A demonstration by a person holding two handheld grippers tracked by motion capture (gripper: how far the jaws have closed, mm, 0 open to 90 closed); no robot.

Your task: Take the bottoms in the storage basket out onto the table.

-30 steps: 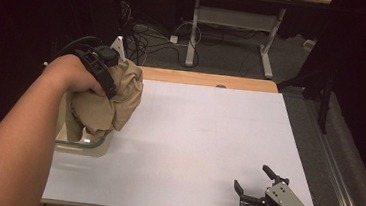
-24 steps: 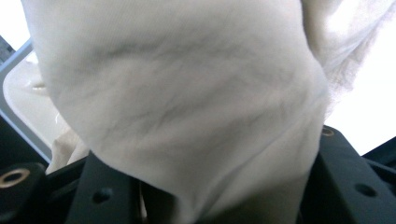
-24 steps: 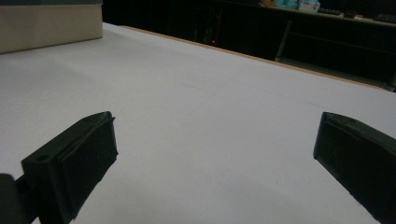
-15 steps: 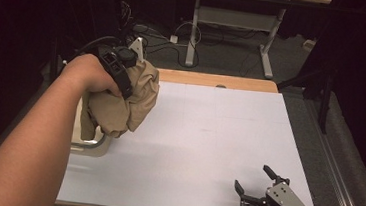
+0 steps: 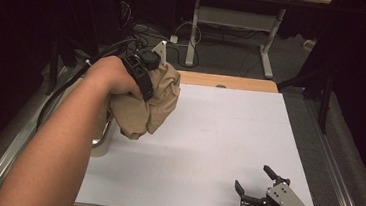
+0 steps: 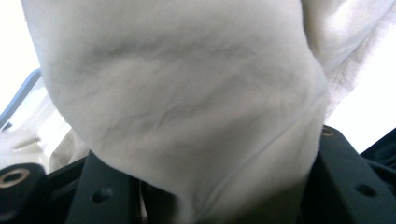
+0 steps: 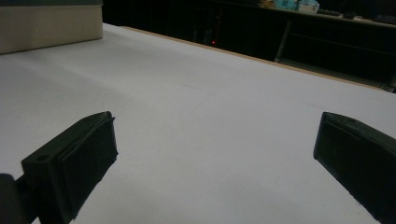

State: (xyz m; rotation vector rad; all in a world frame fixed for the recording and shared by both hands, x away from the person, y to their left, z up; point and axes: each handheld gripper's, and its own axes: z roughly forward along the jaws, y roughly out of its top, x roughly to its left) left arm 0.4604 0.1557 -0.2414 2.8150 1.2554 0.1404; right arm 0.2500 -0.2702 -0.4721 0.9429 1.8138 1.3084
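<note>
Between its jaws, the left gripper point(image 5: 146, 72) clamps the beige cloth point(image 5: 145, 107).

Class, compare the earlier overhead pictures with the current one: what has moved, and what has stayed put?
The left gripper, shut on the tan cloth, has carried it up and rightward, out of the bin toward the white table. The right gripper stayed open at the near right corner.

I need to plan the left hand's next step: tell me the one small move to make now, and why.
Probably carry the tan cloth rightward over the bare white tabletop and lower it there. The left gripper is shut on the bunched cloth, held in the air just beside the container at the table's left edge, while the right gripper waits open near the front right corner.
</note>
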